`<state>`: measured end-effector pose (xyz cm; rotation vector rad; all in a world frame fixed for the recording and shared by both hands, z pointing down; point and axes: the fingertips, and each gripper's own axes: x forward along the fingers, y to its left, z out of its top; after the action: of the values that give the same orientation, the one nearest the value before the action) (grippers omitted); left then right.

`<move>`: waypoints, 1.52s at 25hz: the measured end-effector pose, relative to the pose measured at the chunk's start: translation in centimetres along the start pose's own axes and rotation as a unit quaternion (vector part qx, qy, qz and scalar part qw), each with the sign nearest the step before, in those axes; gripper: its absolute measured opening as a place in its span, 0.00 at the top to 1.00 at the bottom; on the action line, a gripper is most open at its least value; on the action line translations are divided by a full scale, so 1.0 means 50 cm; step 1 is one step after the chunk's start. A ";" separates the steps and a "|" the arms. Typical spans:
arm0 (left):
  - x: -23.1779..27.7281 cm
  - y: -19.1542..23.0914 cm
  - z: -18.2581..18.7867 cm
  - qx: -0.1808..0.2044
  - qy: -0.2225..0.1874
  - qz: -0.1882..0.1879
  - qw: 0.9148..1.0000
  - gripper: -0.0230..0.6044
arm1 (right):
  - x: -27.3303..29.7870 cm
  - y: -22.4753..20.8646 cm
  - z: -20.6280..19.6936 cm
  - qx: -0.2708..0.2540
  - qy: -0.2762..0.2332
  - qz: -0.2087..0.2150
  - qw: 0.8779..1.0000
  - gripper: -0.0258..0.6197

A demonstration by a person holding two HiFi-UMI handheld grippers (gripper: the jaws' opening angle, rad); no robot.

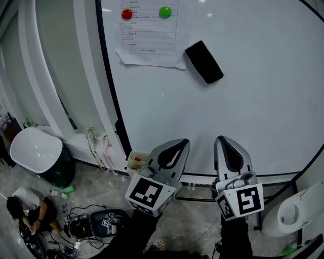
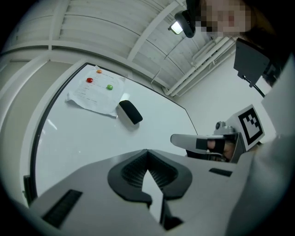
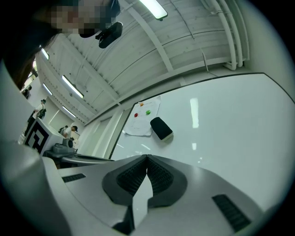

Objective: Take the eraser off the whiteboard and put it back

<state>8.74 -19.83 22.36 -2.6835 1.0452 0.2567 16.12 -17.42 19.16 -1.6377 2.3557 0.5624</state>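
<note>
A black eraser point(image 1: 204, 61) sticks to the whiteboard point(image 1: 253, 111), tilted, just right of a pinned paper sheet. Both grippers hang well below it, near the board's lower edge. My left gripper point(image 1: 174, 152) is shut with nothing in it, and so is my right gripper point(image 1: 229, 152) beside it. In the left gripper view the eraser point(image 2: 130, 112) lies ahead and up-left of the closed tips point(image 2: 147, 153). In the right gripper view the eraser point(image 3: 161, 127) sits just above the closed tips point(image 3: 147, 159).
The paper sheet point(image 1: 149, 38) is held by a red magnet point(image 1: 126, 14) and a green magnet point(image 1: 165, 12). A black frame point(image 1: 109, 86) edges the board. On the floor are a white bin point(image 1: 35, 152), a seated person point(image 1: 25, 212), cables and a small box point(image 1: 135, 161).
</note>
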 end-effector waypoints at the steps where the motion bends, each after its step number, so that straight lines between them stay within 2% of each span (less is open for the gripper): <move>1: 0.005 0.010 0.002 0.001 -0.002 -0.004 1.000 0.95 | 0.013 0.001 0.001 -0.010 -0.002 -0.004 1.000 0.95; 13: 0.041 0.071 -0.012 -0.003 -0.009 -0.038 0.999 0.95 | 0.114 -0.013 0.013 -0.078 -0.018 -0.024 0.997 0.94; 14: 0.041 0.073 -0.012 -0.005 -0.010 -0.038 0.999 0.95 | 0.121 -0.018 0.016 -0.084 -0.018 -0.028 0.996 0.92; 20: 0.041 0.096 -0.023 -0.003 -0.007 -0.032 0.999 0.95 | 0.167 -0.042 0.049 -0.112 -0.040 -0.042 0.992 0.58; 23: 0.044 0.104 -0.023 -0.007 -0.011 -0.027 1.000 0.95 | 0.198 -0.045 0.058 -0.143 -0.037 -0.036 0.988 0.50; 29: 0.049 0.106 -0.026 -0.006 -0.009 -0.028 1.000 0.95 | 0.253 -0.070 0.073 -0.180 -0.037 -0.044 0.982 0.40; 38: 0.052 0.118 -0.020 -0.002 -0.010 -0.030 1.000 0.95 | 0.303 -0.089 0.082 -0.234 -0.035 -0.064 0.970 0.40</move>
<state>6.67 -25.99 21.69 -2.7053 0.9587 0.2730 14.73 -29.92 8.75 -1.8975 2.1535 1.1985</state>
